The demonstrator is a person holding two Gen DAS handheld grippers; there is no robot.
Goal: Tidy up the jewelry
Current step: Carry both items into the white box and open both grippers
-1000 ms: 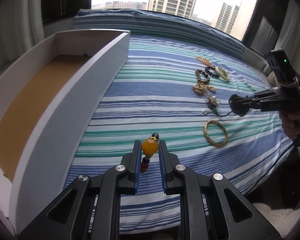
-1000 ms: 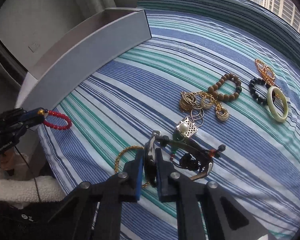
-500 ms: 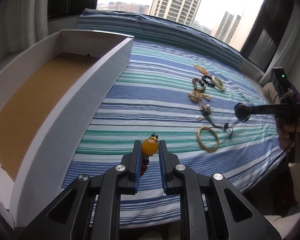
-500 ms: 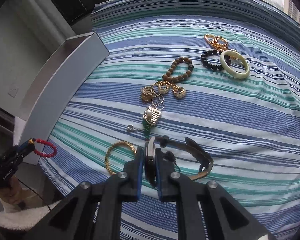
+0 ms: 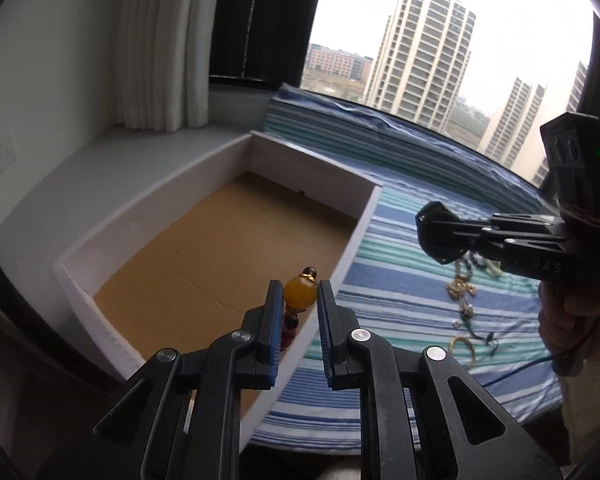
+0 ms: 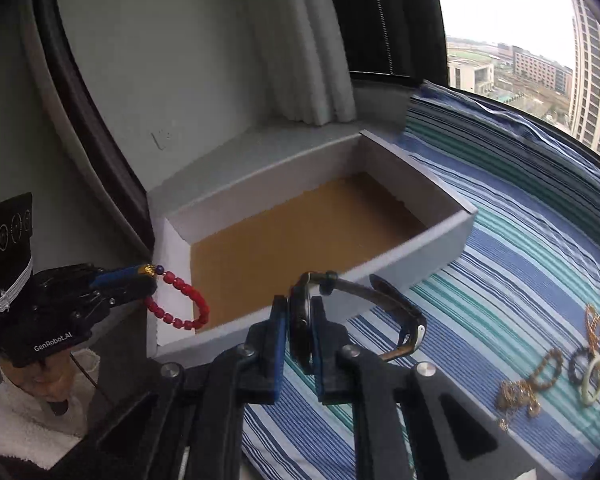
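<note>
Pinching red bracelet (image 5: 296, 300), jaws clamping watch (image 6: 300, 316)

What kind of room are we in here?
Probably a high-rise apartment bedroom: a striped bedspread by a big window facing residential towers, a white curtain, and jewelry beside a box.

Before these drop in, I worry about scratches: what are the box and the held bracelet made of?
Box: apparently cardboard, matte white walls, bare brown floor with fold creases. Bracelet: glossy red beads, glass or plastic, can't tell, plus one amber-coloured bead with a gold-tone cap.
</note>
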